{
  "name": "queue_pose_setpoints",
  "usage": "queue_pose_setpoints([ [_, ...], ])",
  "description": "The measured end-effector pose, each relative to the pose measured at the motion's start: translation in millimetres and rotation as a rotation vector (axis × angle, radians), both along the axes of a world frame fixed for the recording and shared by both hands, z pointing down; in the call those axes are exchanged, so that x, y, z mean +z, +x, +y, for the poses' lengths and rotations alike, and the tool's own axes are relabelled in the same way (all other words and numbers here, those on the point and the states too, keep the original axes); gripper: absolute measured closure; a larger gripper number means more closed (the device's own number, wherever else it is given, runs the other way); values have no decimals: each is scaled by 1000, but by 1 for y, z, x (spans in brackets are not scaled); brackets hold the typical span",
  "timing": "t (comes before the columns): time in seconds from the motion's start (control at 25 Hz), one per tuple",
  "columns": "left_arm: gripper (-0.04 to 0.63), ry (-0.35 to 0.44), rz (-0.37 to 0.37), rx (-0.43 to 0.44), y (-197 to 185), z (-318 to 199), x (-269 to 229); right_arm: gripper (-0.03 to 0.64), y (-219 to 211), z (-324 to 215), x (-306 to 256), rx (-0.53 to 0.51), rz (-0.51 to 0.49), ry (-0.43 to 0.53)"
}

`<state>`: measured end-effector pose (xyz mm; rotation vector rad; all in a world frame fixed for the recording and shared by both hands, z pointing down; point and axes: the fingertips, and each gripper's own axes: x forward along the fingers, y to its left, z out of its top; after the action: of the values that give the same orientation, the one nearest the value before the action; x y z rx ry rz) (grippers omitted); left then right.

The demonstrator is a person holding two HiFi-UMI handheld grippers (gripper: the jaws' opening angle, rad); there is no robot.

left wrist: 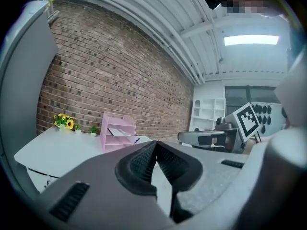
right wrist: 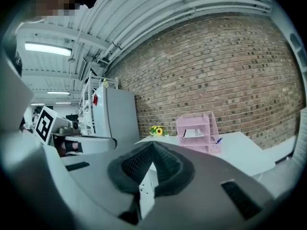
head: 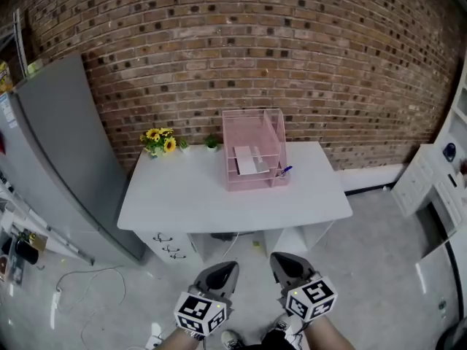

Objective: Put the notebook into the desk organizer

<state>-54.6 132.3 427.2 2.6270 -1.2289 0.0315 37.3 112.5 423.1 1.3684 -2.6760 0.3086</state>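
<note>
Currently both tongs are closed and empty: left tongs [left wrist: 156, 143] have tips meeting with nothing between, right tongs [right wrist: 152, 144] same. In the head view both are held low, side by side, well short of the tabletop [head: 190, 195]. Pink desk organizer [head: 255, 183] stands toward its back, right of centre. Notebook [head: 246, 160] lies flat on a tray inside the organizer. Blue pen [head: 285, 170] sits at its right front corner. Sunflowers [head: 159, 140] back left.
</note>
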Motion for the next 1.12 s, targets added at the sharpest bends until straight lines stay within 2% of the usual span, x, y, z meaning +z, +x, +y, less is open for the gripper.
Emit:
queue_pose_setpoints([
  [1.12,591,-20,-9,-9,-5,5,4,614,-6,5,9,-7,-1,-26],
])
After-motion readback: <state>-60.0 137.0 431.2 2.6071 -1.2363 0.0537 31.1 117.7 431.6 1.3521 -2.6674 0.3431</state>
